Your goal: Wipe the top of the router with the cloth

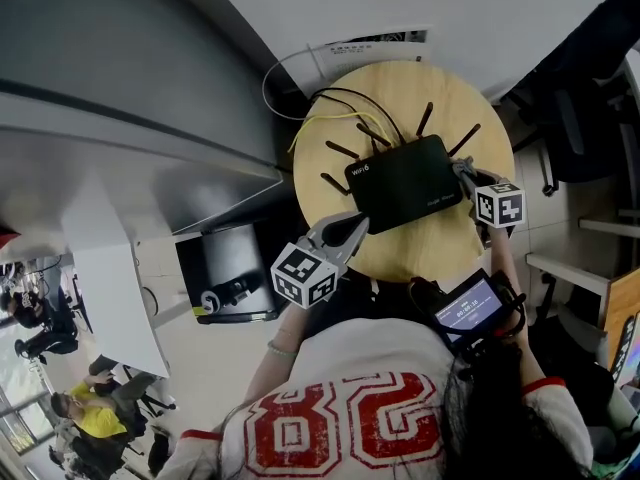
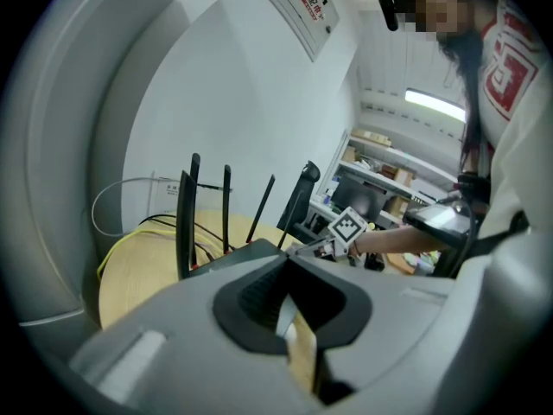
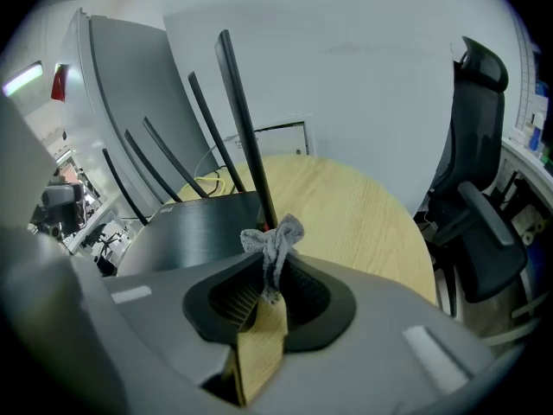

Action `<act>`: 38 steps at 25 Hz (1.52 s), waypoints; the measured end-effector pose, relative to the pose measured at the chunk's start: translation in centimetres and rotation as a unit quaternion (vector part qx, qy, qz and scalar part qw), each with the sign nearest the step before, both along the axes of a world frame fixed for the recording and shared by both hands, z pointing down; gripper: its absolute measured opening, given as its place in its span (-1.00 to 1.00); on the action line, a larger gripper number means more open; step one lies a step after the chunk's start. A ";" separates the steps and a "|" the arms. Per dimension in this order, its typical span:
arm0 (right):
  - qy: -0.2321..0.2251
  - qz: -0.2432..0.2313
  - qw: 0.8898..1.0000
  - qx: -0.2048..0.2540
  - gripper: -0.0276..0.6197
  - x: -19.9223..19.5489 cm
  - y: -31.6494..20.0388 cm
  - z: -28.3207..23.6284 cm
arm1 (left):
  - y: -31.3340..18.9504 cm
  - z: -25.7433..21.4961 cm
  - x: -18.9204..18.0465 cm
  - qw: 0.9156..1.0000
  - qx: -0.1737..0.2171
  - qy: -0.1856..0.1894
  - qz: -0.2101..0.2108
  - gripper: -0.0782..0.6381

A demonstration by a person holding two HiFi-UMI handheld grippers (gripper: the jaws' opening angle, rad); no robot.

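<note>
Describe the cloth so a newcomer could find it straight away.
On the round wooden table lies a black router. At its right edge is the right hand-held gripper; the cloth is the small crumpled grey wad pinched in its jaws, the only soft thing beside the stiff black antennas.

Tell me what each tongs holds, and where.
The right tongs pinch the cloth by a bunched end. The left tongs seem to pinch the router at its near corner.

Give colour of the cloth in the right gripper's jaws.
Grey: small crumpled fabric cloth, clearest in the right gripper view.
</note>
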State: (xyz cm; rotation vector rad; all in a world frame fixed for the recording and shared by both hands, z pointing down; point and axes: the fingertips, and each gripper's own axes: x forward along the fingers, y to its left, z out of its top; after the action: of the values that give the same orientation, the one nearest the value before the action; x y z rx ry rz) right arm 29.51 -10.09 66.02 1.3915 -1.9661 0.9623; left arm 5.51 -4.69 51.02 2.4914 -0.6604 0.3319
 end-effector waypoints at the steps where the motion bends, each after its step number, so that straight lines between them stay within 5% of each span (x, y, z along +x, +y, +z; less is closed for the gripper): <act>1: -0.002 0.003 1.000 0.000 -0.74 0.0 0.4 0.0 | 0.0 0.0 0.1 1.000 0.000 0.001 0.001 -0.78; 14: -0.008 0.064 0.998 -0.014 -0.74 0.3 7.2 0.6 | 1.8 -0.4 1.2 0.999 0.008 0.010 0.052 -0.78; 28: 0.016 0.106 0.994 -0.027 -0.74 0.4 10.4 1.3 | 1.3 -0.5 -1.1 0.999 0.008 0.024 0.037 -0.78; 38: 0.028 0.079 0.996 -0.032 -0.74 -2.2 9.6 0.7 | 1.2 -0.6 -3.3 0.999 0.010 0.035 0.030 -0.78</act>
State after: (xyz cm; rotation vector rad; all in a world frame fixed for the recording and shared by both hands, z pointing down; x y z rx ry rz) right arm 27.28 -0.46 66.75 1.5395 -1.7888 1.0363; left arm 2.23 -3.46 50.40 2.5323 -0.5643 0.2592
